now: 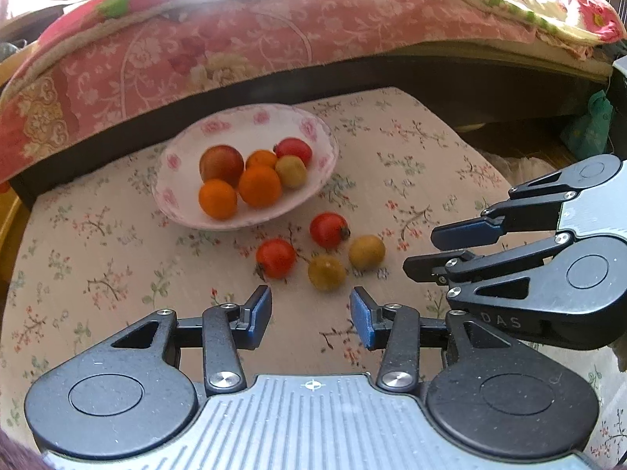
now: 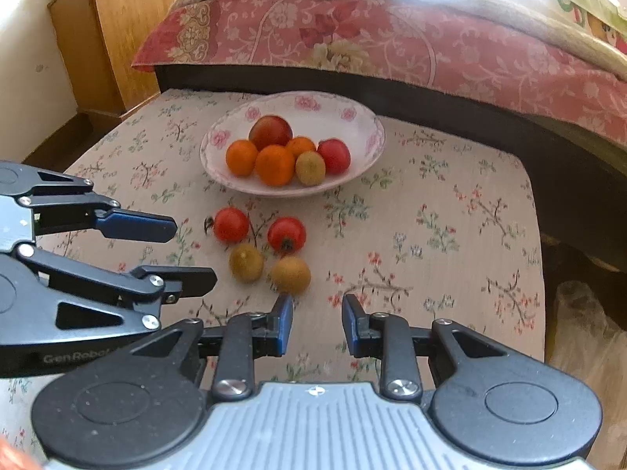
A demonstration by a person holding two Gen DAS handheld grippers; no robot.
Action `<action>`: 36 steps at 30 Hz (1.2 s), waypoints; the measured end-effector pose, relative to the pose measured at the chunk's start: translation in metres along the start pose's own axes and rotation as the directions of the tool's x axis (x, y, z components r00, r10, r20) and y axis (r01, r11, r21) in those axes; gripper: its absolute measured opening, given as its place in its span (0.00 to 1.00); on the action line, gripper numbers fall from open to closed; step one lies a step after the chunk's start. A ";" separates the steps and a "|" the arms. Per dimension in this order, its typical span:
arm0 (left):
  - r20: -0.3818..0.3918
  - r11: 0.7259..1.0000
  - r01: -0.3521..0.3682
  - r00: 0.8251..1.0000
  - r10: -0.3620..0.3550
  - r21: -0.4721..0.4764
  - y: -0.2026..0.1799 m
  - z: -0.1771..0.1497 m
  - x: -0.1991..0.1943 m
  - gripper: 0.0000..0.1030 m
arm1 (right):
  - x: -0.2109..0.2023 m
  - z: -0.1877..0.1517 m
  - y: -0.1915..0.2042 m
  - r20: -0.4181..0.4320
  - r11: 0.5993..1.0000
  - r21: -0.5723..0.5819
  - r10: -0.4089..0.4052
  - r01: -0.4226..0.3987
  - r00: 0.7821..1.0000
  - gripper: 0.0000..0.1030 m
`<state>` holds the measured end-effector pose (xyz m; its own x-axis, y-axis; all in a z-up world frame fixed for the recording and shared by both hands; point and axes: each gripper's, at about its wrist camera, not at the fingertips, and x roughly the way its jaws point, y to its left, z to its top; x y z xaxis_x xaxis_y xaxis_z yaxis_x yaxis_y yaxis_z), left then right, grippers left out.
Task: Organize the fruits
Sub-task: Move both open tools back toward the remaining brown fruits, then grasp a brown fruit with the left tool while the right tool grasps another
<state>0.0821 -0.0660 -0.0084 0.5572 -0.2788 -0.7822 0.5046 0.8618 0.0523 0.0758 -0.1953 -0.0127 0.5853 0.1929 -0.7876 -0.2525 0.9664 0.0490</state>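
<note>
A: Left wrist view, item one: left gripper (image 1: 311,315), jaws spread wide with nothing between them, poised above the floral-cloth table (image 1: 411,164).
B: Item two?
A: Right gripper (image 1: 425,252), entering from the right edge, jaws parted and empty, tips pointing toward the loose fruit.
B: Fruit count in this view?
A: Bowl (image 1: 184,156), white with pink flowers, sits toward the far side of the table. Inside: a large reddish fruit (image 1: 221,164), three oranges, one red fruit, one greenish-brown kiwi (image 1: 290,171). Loose on the cloth just in front of the bowl: two red fruits, near one (image 1: 275,257) and far one (image 1: 329,229), plus two kiwis, left one (image 1: 326,272) and right one (image 1: 366,252). All four lie between the bowl and the left gripper's tips, close together; whether they touch one another is not clear.
B: Background?
A: Bed with pink floral quilt (image 1: 235,51) behind the table.
B: Right wrist view?
A: Right gripper (image 2: 317,325), jaws moderately apart, empty, just short of the nearer kiwi (image 2: 290,275). Left gripper (image 2: 192,250) enters from the left, jaws apart, empty, beside the loose fruit. Bowl (image 2: 368,129) beyond, same contents. Wooden cabinet (image 2: 125,23) at upper left, beside the bed.
</note>
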 end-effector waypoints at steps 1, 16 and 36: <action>-0.004 1.000 0.001 1.000 -0.001 -0.002 0.000 -0.001 0.000 0.52 | 0.000 -0.001 0.000 -0.004 1.000 0.000 -0.001 0.001 1.000 0.30; -0.014 0.999 0.014 1.000 -0.014 -0.031 0.009 -0.005 0.003 0.53 | 0.031 0.017 0.002 -0.023 0.998 -0.013 0.061 -0.061 0.998 0.30; 0.003 0.998 0.053 0.999 -0.053 -0.026 -0.002 0.004 0.020 0.53 | 0.028 0.022 -0.008 -0.017 0.999 -0.018 0.028 -0.028 0.999 0.28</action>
<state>0.0954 -0.0752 -0.0218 0.5316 -0.3253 -0.7820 0.5161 0.8565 -0.0054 0.1112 -0.1938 -0.0209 0.5650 0.2166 -0.7962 -0.2824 0.9574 0.0600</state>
